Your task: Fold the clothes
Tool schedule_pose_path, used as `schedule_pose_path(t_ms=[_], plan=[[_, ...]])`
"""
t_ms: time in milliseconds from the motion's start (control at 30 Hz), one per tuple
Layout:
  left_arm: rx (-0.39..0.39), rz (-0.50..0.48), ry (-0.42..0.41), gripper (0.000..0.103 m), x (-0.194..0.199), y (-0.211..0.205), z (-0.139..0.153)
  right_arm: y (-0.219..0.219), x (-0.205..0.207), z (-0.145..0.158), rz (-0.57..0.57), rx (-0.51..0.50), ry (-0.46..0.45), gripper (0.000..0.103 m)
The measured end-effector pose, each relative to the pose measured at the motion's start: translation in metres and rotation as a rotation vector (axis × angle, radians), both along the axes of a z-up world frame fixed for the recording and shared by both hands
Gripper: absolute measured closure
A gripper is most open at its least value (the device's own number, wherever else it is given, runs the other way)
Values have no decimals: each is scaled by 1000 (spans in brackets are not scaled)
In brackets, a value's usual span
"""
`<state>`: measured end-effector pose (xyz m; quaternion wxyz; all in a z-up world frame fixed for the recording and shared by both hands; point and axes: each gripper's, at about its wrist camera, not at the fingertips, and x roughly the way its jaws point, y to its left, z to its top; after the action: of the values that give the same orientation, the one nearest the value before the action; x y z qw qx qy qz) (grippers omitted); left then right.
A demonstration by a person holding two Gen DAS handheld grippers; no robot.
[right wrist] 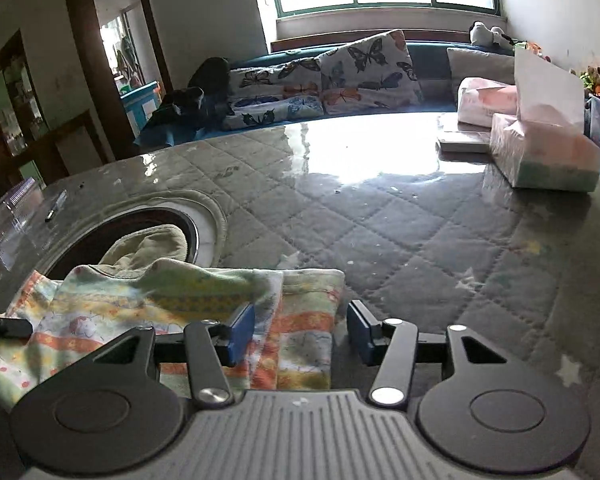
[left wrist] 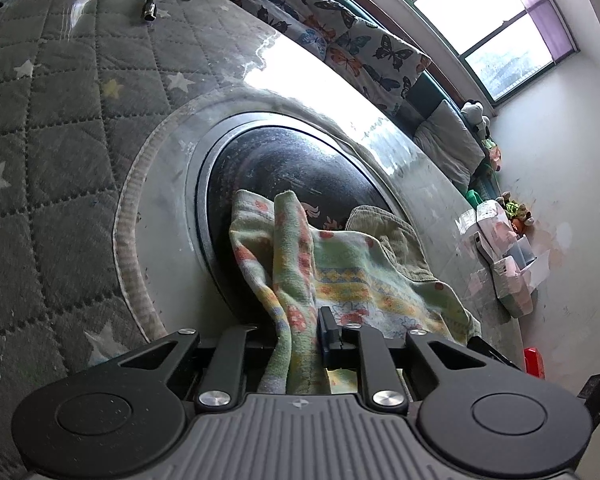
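A pastel patterned cloth point(left wrist: 340, 280), banded in green, yellow and orange, lay rumpled on the quilted table point(left wrist: 60, 160) beside a dark round inset. The left claw point(left wrist: 300, 336) pinched a bunched fold; the right claw point(right wrist: 300, 332) hung released over its edge.

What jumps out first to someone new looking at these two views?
The pastel patterned cloth pinched in the left gripper, draped over the round dark inset in the quilted table cover. The right gripper is open above the cloth's folded edge. Window glare washes the far tabletop.
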<state>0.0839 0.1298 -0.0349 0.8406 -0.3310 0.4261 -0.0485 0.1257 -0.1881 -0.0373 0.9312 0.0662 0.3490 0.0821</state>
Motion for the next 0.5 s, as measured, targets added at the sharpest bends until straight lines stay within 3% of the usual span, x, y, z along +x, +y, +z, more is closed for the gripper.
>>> schedule_pose_path(t_ms=[100, 167, 233, 333, 500], plan=[[9, -7, 0, 84, 1, -1, 1, 5, 1, -1, 15, 0, -2, 50], [14, -13, 1, 84, 2, -1, 1, 11, 1, -1, 32, -5, -6, 57], [18, -18, 0, 85, 3, -2, 1, 11, 0, 0, 25, 7, -9, 80], [36, -26, -7, 85, 2, -4, 3, 12, -3, 2, 14, 24, -15, 92], [64, -50, -48, 91, 3, -12, 16, 6, -15, 16, -4, 42, -63, 95]])
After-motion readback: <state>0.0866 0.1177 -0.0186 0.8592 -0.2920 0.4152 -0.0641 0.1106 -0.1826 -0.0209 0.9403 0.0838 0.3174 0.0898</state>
